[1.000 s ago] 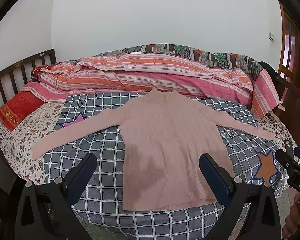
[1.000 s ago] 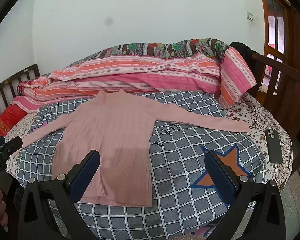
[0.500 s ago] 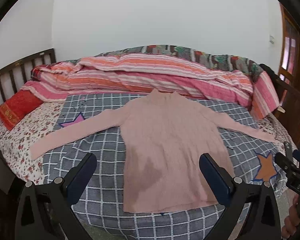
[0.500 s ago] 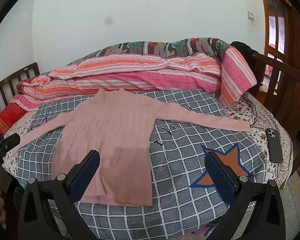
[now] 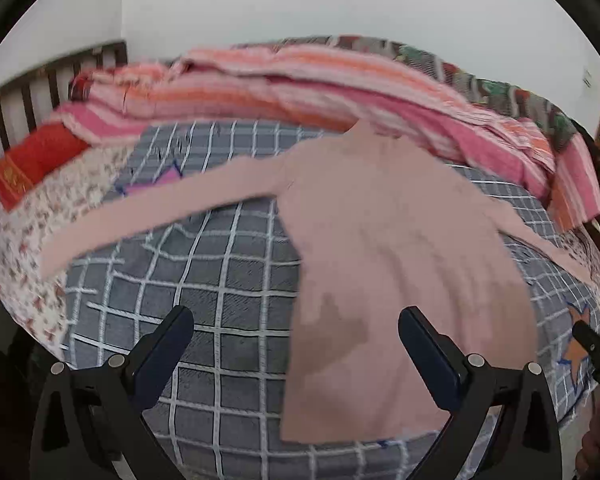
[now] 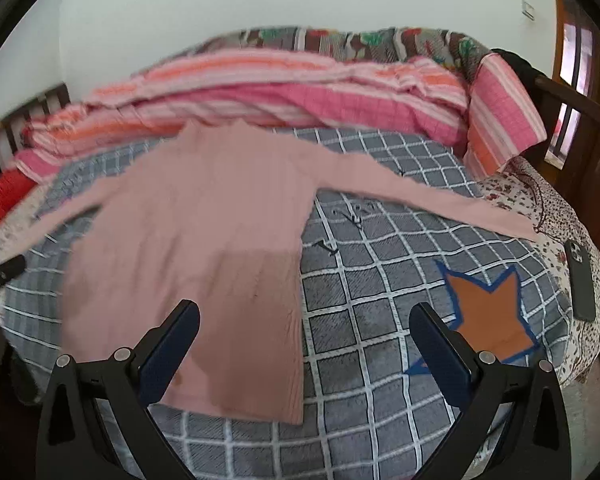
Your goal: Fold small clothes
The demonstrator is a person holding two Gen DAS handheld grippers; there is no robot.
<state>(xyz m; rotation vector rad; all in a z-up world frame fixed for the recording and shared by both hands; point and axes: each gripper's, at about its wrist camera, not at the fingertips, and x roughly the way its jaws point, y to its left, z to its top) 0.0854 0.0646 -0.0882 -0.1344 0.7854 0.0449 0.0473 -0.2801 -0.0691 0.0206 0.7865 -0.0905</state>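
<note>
A pink long-sleeved sweater [image 5: 384, 248] [image 6: 204, 232] lies flat on the grey checked bedspread [image 5: 220, 288] [image 6: 380, 288], both sleeves spread out to the sides. My left gripper [image 5: 296, 336] hovers open over the hem's left part and the bedspread beside it. My right gripper [image 6: 304, 328] is open above the sweater's lower right corner. Neither holds anything. The left view is blurred by motion. Part of the right gripper [image 5: 596, 348] shows at the far right of the left wrist view, and part of the left gripper [image 6: 0, 276] shows at the left edge of the right wrist view.
A striped pink quilt [image 6: 284, 92] is piled along the back by the wall. A red pillow [image 5: 32, 156] lies at the left by the wooden headboard. A dark phone [image 6: 580, 276] rests on the floral sheet at the right edge. Wooden rails stand to the right.
Both grippers have moved forward and down toward the bed, so the sweater looks larger. The left view has swung left and tilted. The sweater has not moved.
</note>
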